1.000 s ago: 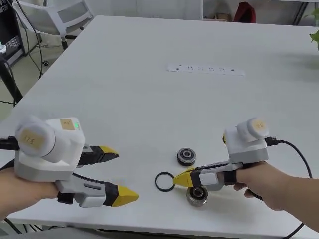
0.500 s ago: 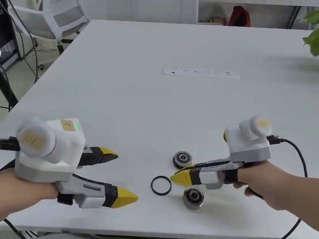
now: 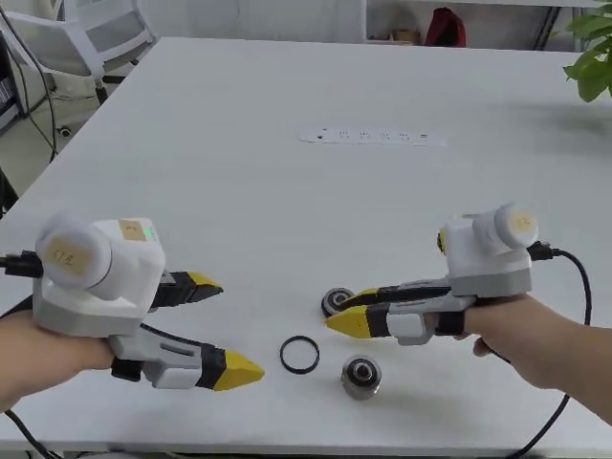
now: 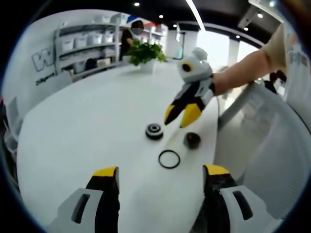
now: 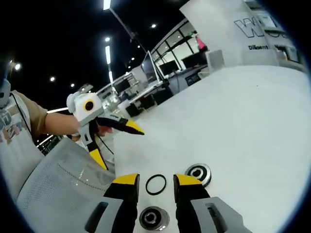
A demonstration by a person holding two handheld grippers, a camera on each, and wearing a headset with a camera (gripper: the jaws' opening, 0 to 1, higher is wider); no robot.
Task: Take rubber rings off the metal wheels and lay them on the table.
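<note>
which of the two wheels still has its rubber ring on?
The far wheel, at the tips of the right gripper: its rim is black. The near wheel shows bare metal; a loose ring lies beside it.

The rubber ring (image 3: 299,355) is black, the wheels (image 3: 361,375) dark, the table (image 3: 287,191) white

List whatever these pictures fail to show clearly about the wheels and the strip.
- Head view: the right tool covers the right part of the far wheel.
- Left gripper view: the near wheel is too small and dark to read its face.
- Head view: the power strip is too small to count its sockets.
</note>
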